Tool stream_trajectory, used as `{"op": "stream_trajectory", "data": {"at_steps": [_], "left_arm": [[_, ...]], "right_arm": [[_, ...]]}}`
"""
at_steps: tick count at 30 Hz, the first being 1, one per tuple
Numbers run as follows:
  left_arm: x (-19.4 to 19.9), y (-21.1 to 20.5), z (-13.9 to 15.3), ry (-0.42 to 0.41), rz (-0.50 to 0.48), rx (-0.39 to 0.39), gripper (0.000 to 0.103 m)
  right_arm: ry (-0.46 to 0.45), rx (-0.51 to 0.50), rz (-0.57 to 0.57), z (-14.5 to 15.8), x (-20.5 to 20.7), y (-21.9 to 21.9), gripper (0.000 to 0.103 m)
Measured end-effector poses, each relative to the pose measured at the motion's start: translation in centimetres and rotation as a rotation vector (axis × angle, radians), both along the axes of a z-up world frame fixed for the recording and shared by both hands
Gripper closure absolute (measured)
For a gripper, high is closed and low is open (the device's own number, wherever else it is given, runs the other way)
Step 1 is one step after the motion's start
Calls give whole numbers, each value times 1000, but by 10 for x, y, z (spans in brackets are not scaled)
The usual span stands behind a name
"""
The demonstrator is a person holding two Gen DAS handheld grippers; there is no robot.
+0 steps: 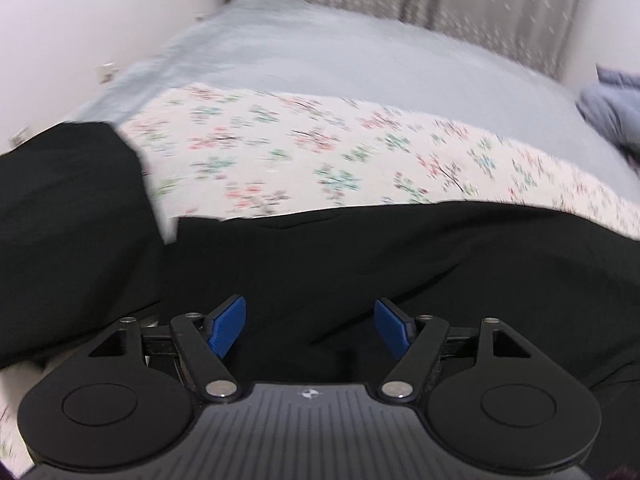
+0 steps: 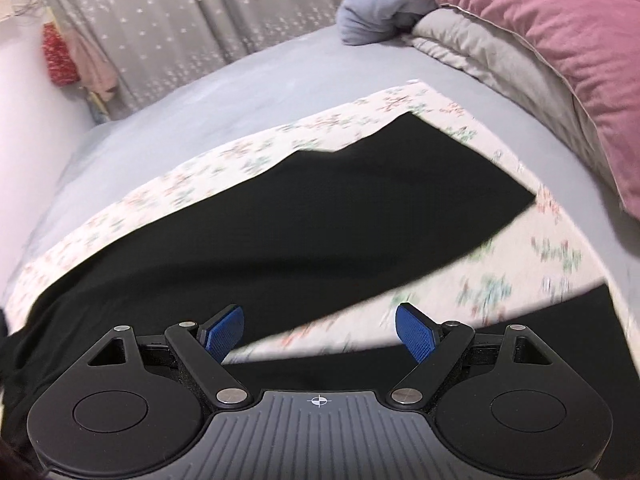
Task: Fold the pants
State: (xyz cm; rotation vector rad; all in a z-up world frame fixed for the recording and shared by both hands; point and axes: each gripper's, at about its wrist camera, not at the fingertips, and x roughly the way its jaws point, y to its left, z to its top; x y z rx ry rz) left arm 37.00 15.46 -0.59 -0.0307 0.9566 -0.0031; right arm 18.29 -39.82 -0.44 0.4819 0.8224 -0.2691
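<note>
Black pants (image 1: pixel 320 264) lie spread over a floral cloth (image 1: pixel 304 152) on a grey-sheeted bed (image 1: pixel 320 52), filling the lower half of the left wrist view and running from lower left to upper right in the right wrist view. At lower centre of the left view, the left tool (image 1: pixel 310 328) hangs released over the dark fabric, blue pads (image 1: pixel 228 326) apart with nothing between them. In the right view the right tool (image 2: pixel 320 334) likewise stands wide and empty, over a strip of floral cloth between two dark sections. Both tools tilt steeply down toward the bed. The risk from here appears to be a poor pinch: against black cloth and motion blur, seams and edges are hard to read, so a tool could catch a single layer, or the floral cloth beneath, and drag the fold crooked.
</note>
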Motion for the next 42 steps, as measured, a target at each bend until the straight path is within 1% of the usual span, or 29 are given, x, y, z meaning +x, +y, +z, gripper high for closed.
{"op": "stream_trajectory", "data": {"at_steps": [2,5,8,12,15,17,18,19,20,21,23,24,25,26,28,29,30,31,32,33,34,36,37,38,39,40,41,42], "left_arm": [[13,-13,-8,16,-29,49,37],[22,-25,-16,21,-68,100,36],[35,-30,-27,25,-86,97,33],[54,-39,-35,39,-83,90,33],[65,-51,-37,29,-121,136,32],[73,-57,-40,27,-165,192,24],[76,-58,-42,27,-182,208,22],[80,-56,-43,33,-188,210,16],[85,-52,-45,50,-182,189,14],[90,-47,-47,69,-170,154,14],[97,-37,-48,98,-145,87,14],[97,-36,-47,96,-149,80,15],[97,-36,-47,92,-160,79,15],[96,-35,-46,90,-168,74,16],[94,-30,-43,83,-168,31,21],[92,-25,-40,72,-163,0,25],[92,-20,-38,64,-156,-29,26],[92,-14,-36,59,-147,-59,29],[93,-12,-36,56,-145,-73,32],[94,-11,-36,50,-148,-74,33],[95,-13,-38,49,-155,-60,35],[94,-24,-43,34,-195,20,42],[93,-30,-43,23,-215,44,55],[93,-34,-42,11,-230,44,74],[94,-35,-42,4,-220,40,85],[95,-36,-41,2,-209,31,103],[96,-37,-40,0,-208,33,103],[93,-41,-39,-14,-215,59,103]], "right_arm": [[13,-7,-8,-2,18,-13,18],[12,-22,-10,-7,46,-33,18],[-7,-32,-19,-14,71,-55,18],[23,-59,-48,-35,112,-78,18],[43,-70,-53,-42,148,-85,18],[41,-78,-64,-41,169,-89,18],[45,-88,-77,-40,180,-93,18],[56,-93,-106,-40,189,-97,18],[81,-93,-151,-43,198,-103,18],[113,-85,-210,-47,207,-109,18],[133,-42,-303,-57,217,-116,18],[135,-4,-340,-63,221,-119,16],[138,0,-373,-67,225,-119,16],[139,-21,-389,-68,229,-117,17],[141,-69,-399,-70,238,-109,18],[140,-90,-401,-72,241,-106,21],[139,-112,-397,-74,243,-102,24],[146,-143,-391,-76,245,-99,42],[150,-179,-385,-77,247,-96,75],[142,-189,-378,-77,246,-96,88],[129,-160,-383,-76,244,-99,94],[125,-152,-380,-75,243,-103,96],[124,-159,-372,-74,242,-103,98],[118,-165,-367,-73,241,-102,99],[102,-166,-358,-72,238,-102,99],[86,-163,-355,-71,235,-102,99],[66,-154,-352,-68,230,-103,99],[46,-148,-348,-65,225,-103,99]]}}
